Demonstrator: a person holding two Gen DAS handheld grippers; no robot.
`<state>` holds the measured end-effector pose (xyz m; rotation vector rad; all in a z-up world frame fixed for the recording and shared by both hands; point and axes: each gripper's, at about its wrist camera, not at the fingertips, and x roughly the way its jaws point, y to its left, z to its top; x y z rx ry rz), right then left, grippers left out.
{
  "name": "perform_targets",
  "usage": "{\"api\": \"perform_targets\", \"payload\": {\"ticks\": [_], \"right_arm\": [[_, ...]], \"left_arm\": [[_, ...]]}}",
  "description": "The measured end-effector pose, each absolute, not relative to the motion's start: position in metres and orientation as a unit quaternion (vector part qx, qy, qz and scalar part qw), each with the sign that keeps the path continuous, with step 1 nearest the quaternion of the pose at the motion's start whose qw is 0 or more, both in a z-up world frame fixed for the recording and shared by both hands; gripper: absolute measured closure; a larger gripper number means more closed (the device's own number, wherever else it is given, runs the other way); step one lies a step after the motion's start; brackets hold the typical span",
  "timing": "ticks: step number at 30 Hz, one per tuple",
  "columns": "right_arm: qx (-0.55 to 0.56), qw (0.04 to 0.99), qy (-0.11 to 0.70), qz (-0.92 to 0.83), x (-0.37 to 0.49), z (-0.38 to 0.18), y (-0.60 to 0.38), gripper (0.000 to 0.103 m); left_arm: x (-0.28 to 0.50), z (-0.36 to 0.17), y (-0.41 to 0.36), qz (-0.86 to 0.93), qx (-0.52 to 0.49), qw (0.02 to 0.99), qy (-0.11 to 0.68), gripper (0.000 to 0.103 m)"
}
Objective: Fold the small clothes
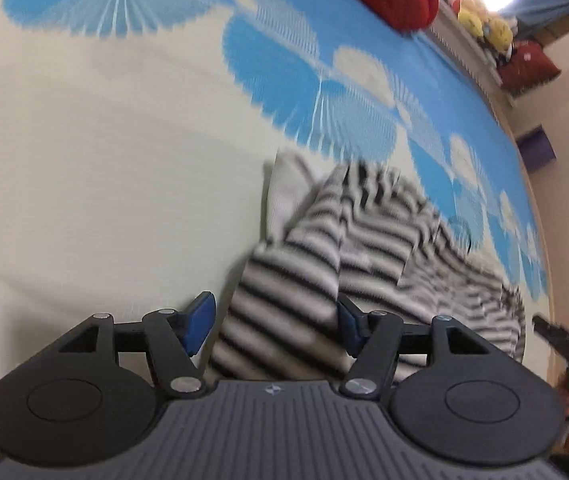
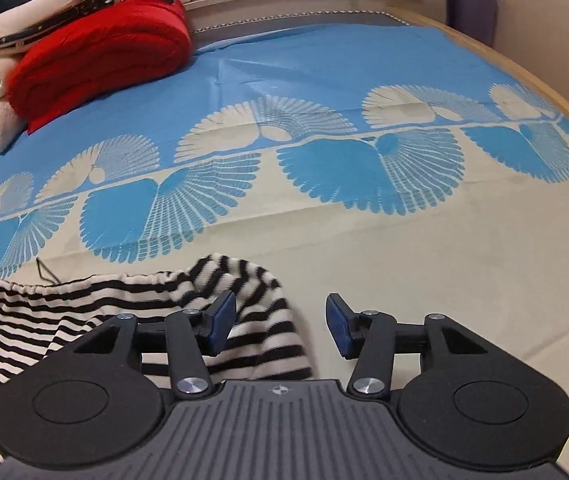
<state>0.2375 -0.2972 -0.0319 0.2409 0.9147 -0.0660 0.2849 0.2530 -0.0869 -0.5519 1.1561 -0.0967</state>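
Striped garment (image 1: 292,280) lies rumpled on your patterned bedspread (image 2: 404,240), its folds passing between the spread pads of both your left claw (image 1: 274,322) and right claw (image 2: 280,330), released, presumably awaiting fresh grips.

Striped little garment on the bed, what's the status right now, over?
Left hand-held gripper open, straddling black-and-white striped knit garment. Right hand-held gripper open, garment edge between pads, not gripped. Garment rumpled, unfolded. Nothing in the way.
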Motion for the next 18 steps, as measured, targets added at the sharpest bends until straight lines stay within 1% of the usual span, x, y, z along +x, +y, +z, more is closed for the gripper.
{"api": "perform_targets", "payload": {"ticks": [3,6,8,9,10,11,13,18], "right_arm": [[0.132,0.887,0.44,-0.039,0.232,-0.03,-0.308,0.051],[0.141,0.887,0.438,-0.043,0.227,-0.026,-0.316,0.051],[0.14,0.889,0.434,-0.045,0.222,-0.022,-0.319,0.051],[0.139,0.89,0.432,-0.045,0.221,-0.02,-0.321,0.051],[0.138,0.891,0.431,-0.045,0.219,-0.018,-0.322,0.051],[0.136,0.892,0.429,-0.046,0.217,-0.015,-0.324,0.051],[0.133,0.893,0.427,-0.049,0.213,-0.012,-0.327,0.051],[0.144,0.895,0.418,-0.057,0.205,-0.001,-0.336,0.051]], "left_arm": [[0.283,-0.101,0.246,-0.057,-0.234,0.791,0.562,0.035],[0.284,-0.105,0.239,-0.063,-0.213,0.798,0.56,0.03],[0.286,-0.106,0.232,-0.066,-0.209,0.801,0.556,0.031],[0.287,-0.106,0.226,-0.073,-0.204,0.803,0.555,0.048],[0.289,-0.106,0.219,-0.088,-0.196,0.802,0.557,0.079],[0.291,-0.108,0.211,-0.102,-0.19,0.797,0.563,0.08],[0.292,-0.104,0.194,-0.107,-0.143,0.81,0.559,0.084],[0.284,-0.084,0.2,-0.089,-0.157,0.827,0.532,0.089]]}}
